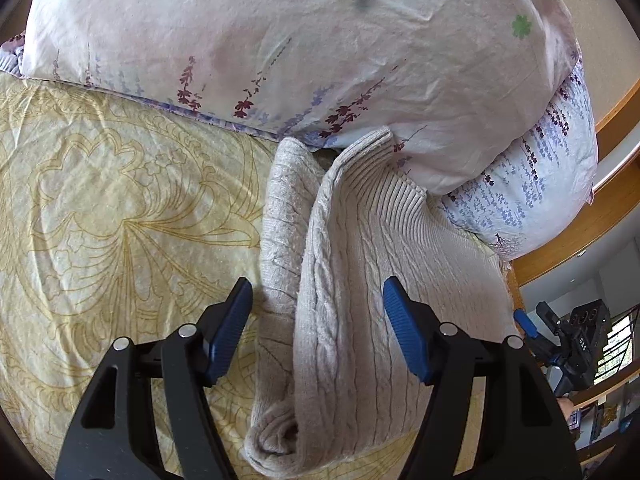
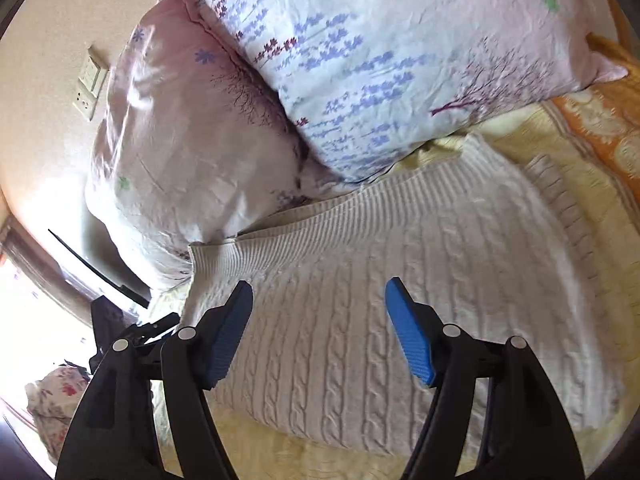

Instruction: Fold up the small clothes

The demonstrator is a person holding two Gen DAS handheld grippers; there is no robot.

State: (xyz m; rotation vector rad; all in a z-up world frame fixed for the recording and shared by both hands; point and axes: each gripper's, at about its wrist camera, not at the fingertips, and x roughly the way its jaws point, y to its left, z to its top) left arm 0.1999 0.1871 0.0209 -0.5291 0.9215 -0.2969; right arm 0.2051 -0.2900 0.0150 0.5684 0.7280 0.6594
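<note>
A cream cable-knit sweater [image 1: 360, 280] lies folded on the yellow patterned bedsheet [image 1: 120, 200], its ribbed hem against the pillows. My left gripper [image 1: 318, 304] is open and empty, just above the sweater's folded left edge. In the right wrist view the sweater [image 2: 380, 300] spreads flat below my right gripper [image 2: 318, 304], which is open and empty over its middle. The right gripper also shows at the left wrist view's right edge [image 1: 560, 340].
Two floral pillows [image 1: 300, 48] are stacked at the head of the bed, touching the sweater's hem; they also show in the right wrist view [image 2: 360, 60]. A wooden bed frame [image 1: 580, 240] runs on the right. A wall socket [image 2: 90, 88] is on the wall.
</note>
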